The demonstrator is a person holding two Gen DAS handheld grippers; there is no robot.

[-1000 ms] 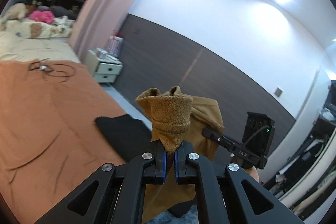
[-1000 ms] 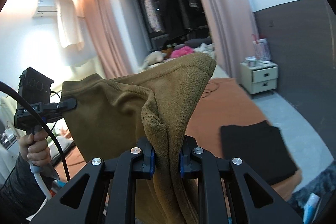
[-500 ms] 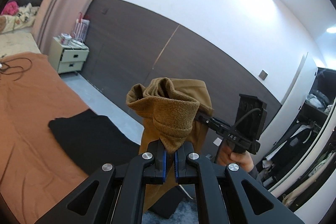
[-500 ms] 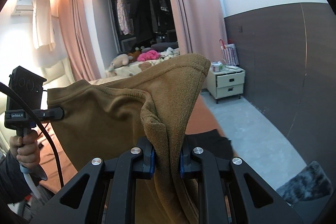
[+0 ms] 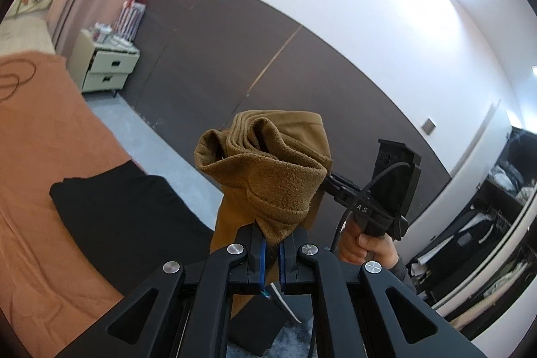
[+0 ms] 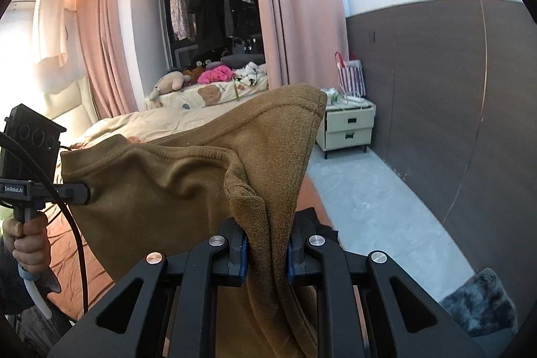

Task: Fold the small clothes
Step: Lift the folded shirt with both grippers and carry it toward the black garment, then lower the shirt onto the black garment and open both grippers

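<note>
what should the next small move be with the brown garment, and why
Probably lower the brown garment onto the orange bedspread, beside the black garment. Both the left gripper and the right gripper are shut on bunched edges, and the cloth hangs in the air between them, so it needs a flat surface before any fold.

Left hand-held gripper (image 5: 272, 252) sits at lower centre, jaws clamped. Right hand-held gripper (image 6: 267, 252) likewise; a hand (image 6: 28, 240) grips a handle at lower left.
</note>
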